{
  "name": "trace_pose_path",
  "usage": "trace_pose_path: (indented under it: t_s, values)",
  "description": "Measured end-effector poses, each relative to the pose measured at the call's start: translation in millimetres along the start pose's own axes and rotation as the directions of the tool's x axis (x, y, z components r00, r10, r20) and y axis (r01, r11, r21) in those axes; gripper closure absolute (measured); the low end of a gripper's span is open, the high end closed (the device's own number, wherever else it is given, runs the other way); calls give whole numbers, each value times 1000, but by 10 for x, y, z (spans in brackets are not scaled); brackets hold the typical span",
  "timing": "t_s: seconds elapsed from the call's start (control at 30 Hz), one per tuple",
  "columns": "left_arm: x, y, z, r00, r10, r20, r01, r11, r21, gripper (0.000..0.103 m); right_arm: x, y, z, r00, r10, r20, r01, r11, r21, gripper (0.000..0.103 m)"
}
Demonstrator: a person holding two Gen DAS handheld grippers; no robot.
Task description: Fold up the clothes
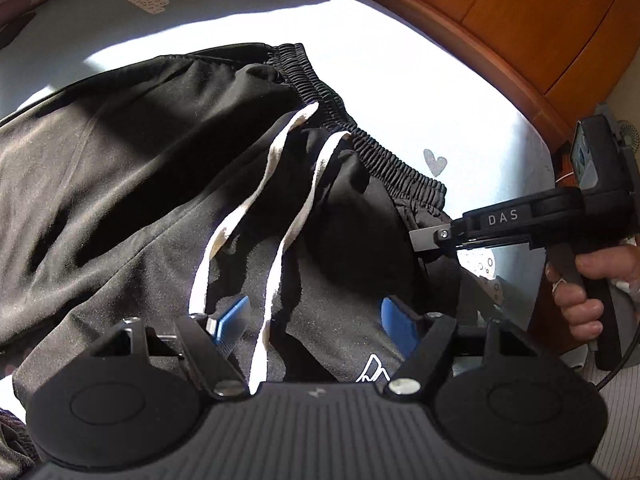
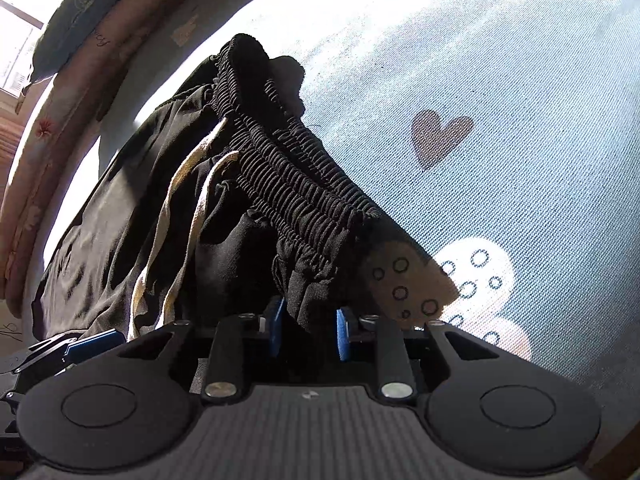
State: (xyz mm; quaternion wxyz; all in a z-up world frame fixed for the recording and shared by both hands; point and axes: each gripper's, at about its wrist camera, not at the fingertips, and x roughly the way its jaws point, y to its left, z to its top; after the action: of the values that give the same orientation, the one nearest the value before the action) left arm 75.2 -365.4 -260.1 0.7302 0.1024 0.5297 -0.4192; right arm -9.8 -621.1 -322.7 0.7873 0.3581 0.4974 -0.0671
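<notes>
Black trousers (image 1: pixel 132 152) with two white side stripes and a ruched elastic waistband (image 1: pixel 360 136) lie on a pale blue bed sheet (image 1: pixel 400 72). My left gripper (image 1: pixel 312 320) is open, its blue pads spread over the striped cloth near a small white logo (image 1: pixel 374 370). My right gripper (image 2: pixel 308 332) has its blue pads closed around a fold of black cloth just below the waistband (image 2: pixel 288 176). In the left wrist view it (image 1: pixel 424 240) reaches in from the right, its tip at the trousers' waist corner.
The sheet (image 2: pixel 520 120) carries heart (image 2: pixel 440 136) and cloud prints. A wooden bed frame (image 1: pixel 500 24) curves along the far right. A floral quilt (image 2: pixel 36 152) lies at the far side. Strong sunlight falls across the sheet.
</notes>
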Motion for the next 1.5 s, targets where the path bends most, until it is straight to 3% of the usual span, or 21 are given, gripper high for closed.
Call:
trace_pose_path:
  t_s: [0.07,0.27,0.43,0.6,0.73,0.87,1.03,1.23,1.4,1.5]
  values:
    - [71,-37,-9,1000,-5,-19,5,1000,4,31,-38,9,-12,1000,5,5,-5,1000,-16,91]
    - [323,-148,-73,993,-79,-90,80,997,8,30,-209,-24,101,997,-77,25,79,993,-84,94]
    - [267,-204,-57,992,-92,-92,97,993,59,26,-185,55,169,990,-139,-12,137,981,-138,82]
    - [71,-56,-58,996,-77,-47,79,996,50,25,-452,196,107,982,-173,75,183,968,-171,78]
    - [146,10,-145,994,-60,-95,63,998,22,25,-524,415,43,987,-98,127,128,961,-246,77]
    - [187,-43,-264,989,-70,-130,73,997,25,25,-245,564,-31,996,-66,56,80,951,-299,70]
    - [116,-121,-382,987,-58,-153,68,996,63,25,11,432,-296,986,-151,-66,123,942,-313,70]
    - [43,-81,-298,993,8,-119,-3,999,44,25,-277,414,-324,993,-113,-38,98,954,-284,64]
    - [233,-34,-342,977,23,-212,-31,999,-34,25,-417,421,-267,997,-73,-13,68,962,-264,63]
    - [215,-70,-342,978,35,-205,-44,998,-41,25,-524,340,-234,998,-69,4,68,966,-250,63]
